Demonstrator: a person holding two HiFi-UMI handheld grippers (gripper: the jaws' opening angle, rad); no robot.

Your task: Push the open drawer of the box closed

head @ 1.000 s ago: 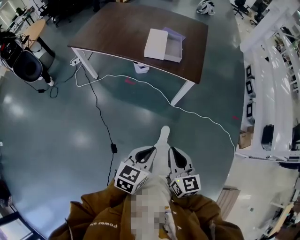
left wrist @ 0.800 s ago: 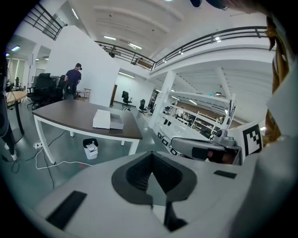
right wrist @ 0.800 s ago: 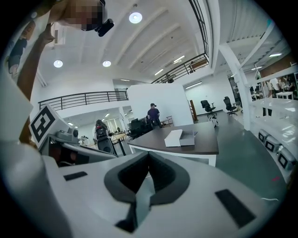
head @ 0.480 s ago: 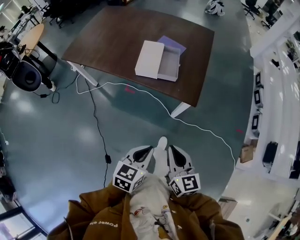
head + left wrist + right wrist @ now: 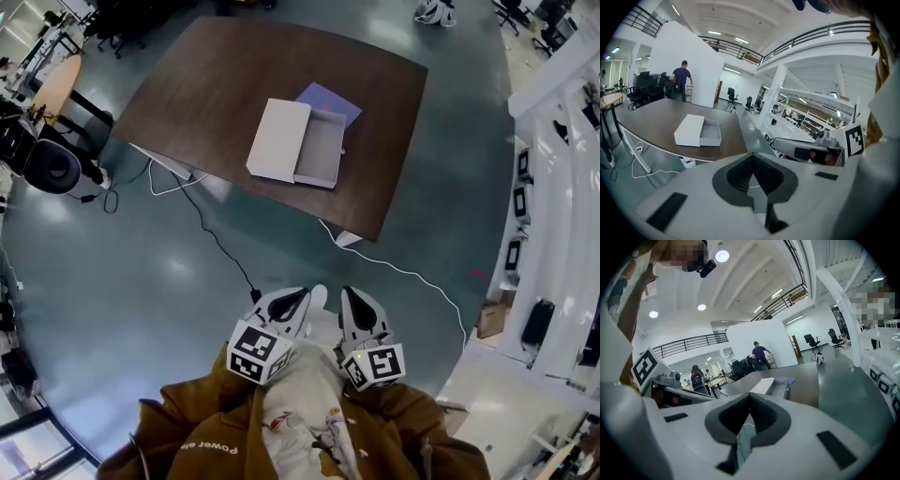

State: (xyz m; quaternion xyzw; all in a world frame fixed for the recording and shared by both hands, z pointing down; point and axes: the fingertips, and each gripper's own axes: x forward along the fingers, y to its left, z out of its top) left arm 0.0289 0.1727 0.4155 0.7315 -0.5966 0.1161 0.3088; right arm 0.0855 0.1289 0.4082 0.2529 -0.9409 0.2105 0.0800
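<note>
The approach is judged to be the step in hand, since the box [image 5: 278,139] has not been touched. The left gripper [image 5: 751,174] and the right gripper [image 5: 749,412] are each held with fingers pressed together and nothing between them.

The box is seen on the table [image 5: 216,84], well ahead of both sets of fingertips and a little to the left of the left fingers. Its drawer [image 5: 320,150] is pulled out to the right as seen from the fingers.

For the next move, closed fingertips would have to be carried forward, set against the drawer's outer end wall and pushed toward the box. The box could perhaps be steadied by the other gripper.

A purple sheet [image 5: 330,97] beyond the box is partly covered by it. What the drawer holds cannot be made out, and the hands holding the grippers are not seen.
</note>
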